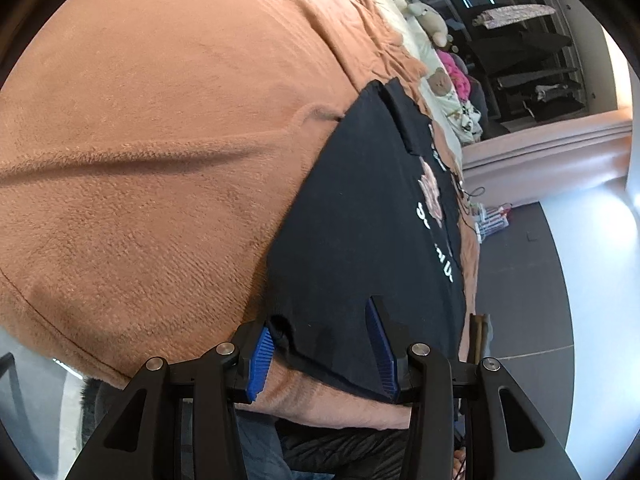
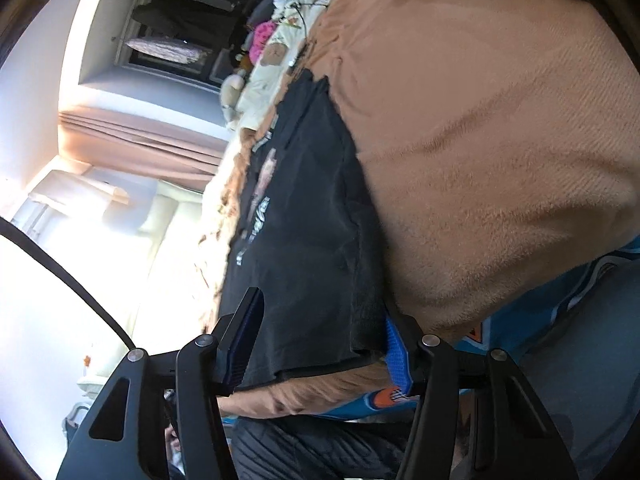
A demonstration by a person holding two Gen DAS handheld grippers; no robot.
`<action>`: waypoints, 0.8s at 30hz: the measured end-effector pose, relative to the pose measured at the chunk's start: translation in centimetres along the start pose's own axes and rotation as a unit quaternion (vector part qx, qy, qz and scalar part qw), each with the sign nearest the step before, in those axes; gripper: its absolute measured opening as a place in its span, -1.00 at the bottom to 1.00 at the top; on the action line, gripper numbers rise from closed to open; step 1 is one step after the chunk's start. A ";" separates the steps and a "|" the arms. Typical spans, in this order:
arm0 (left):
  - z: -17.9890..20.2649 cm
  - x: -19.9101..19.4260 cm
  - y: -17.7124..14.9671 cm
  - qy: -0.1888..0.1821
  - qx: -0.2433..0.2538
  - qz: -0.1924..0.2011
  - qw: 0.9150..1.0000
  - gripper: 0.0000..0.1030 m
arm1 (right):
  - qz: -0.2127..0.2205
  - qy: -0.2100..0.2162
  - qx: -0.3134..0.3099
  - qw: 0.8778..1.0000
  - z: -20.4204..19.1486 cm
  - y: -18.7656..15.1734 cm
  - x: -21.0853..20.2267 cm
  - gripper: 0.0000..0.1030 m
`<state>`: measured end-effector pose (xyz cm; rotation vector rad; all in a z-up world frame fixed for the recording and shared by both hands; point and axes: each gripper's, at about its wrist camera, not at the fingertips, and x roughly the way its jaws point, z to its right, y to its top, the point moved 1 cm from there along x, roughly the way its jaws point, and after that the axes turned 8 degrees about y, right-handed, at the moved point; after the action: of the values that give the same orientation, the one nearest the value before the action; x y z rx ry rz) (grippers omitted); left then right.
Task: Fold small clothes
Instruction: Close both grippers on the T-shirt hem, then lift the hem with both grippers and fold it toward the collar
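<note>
The small black cotton T-shirt with a pink and white print [image 1: 360, 216] lies flat on the fuzzy orange-brown blanket [image 1: 160, 140], close to the near edge of the bed. It looks partly folded already, with one side laid over along its length.

The left gripper [image 1: 324, 340] has its blue ribbed pads [image 1: 262, 360] standing apart. The near hem of the shirt sits between them, but the pads do not press on it. The right gripper [image 2: 320, 340] is the same: its jaws are apart, with the other near corner of the shirt [image 2: 312, 240] between them and nothing pinched yet.

My guess is that the step in hand is to grab both near corners. To do it well, each gripper should slide a bit further in, so that one pad goes under the cloth and one goes over it. Both should take all the layers, not just the top one. They should close at the same time and lift evenly, so the hem stays straight. The fuzzy blanket [image 2: 500, 140] could get caught too, so the lower pad should stay just under the shirt.

Counting: one black shirt, two grippers, one orange-brown blanket. There is one blue cloth with an orange and white pattern [image 2: 560, 304] by the right gripper. Far off, one beige stuffed toy [image 1: 430, 20] sits by a pile of pink and white things [image 1: 456, 84] that I cannot count.
</note>
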<state>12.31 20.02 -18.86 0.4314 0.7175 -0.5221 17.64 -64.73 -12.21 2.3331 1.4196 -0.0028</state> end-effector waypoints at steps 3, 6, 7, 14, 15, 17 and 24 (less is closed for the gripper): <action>0.0 -0.1 0.3 0.010 -0.004 0.011 1.000 -0.12 | -0.005 -0.014 -0.012 1.000 -1.1 -0.1 1.0 0.05; -0.2 -0.2 0.4 0.012 -0.008 0.017 1.000 -0.12 | -0.005 -0.040 -0.027 0.999 -3.0 -0.3 1.6 0.05; -0.3 -0.1 0.5 0.013 -0.010 0.016 1.000 -0.12 | -0.004 -0.051 -0.032 0.998 -3.7 -0.3 2.1 -0.04; 0.3 1.1 1.6 0.064 -0.032 0.035 0.997 -0.17 | 0.001 -0.088 0.000 0.996 -5.9 -0.5 4.3 -0.70; 0.5 1.3 1.7 0.067 -0.031 0.036 0.997 -0.17 | 0.007 -0.090 0.009 0.996 -6.0 -0.5 4.3 -0.72; 0.9 1.6 2.0 0.072 -0.033 0.034 0.996 -0.18 | 0.015 -0.095 0.014 0.995 -6.5 -0.5 4.8 -0.82; -0.1 1.2 2.1 0.072 -0.060 0.035 0.995 -0.94 | 0.022 -0.088 0.000 0.996 -8.9 -0.8 4.7 -1.00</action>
<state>14.24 21.34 -19.33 0.3826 0.8650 -0.3828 17.37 -57.41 -5.29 2.2994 1.2831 -0.1913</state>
